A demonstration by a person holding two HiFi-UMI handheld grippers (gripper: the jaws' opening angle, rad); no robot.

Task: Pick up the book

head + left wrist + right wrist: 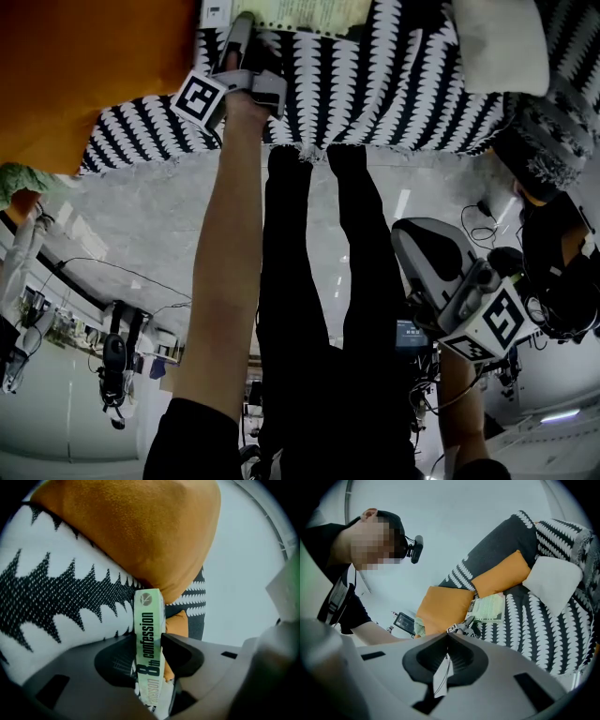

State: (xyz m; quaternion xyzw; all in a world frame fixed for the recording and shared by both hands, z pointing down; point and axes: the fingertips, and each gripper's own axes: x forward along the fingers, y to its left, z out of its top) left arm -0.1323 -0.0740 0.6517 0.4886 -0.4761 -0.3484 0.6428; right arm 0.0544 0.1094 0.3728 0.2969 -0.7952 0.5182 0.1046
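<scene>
A pale green paperback book (300,11) lies on the black-and-white patterned sofa cover (394,94) at the top edge of the head view, next to an orange cushion. My left gripper (242,30) reaches up to it. In the left gripper view the book's spine (149,630) stands upright between the jaws, and my left gripper (149,645) is shut on it, a pad against each side. My right gripper (422,248) hangs low at the right, away from the sofa. Its jaws (447,637) meet at the tips, and it looks across at the book (490,607).
A large orange cushion (84,66) fills the sofa's left end, a second orange one (501,576) leans behind the book, and a white cushion (502,42) lies to the right. My black-trousered legs (319,328) stand on glossy grey floor. Cables and dark gear (558,272) sit at the right.
</scene>
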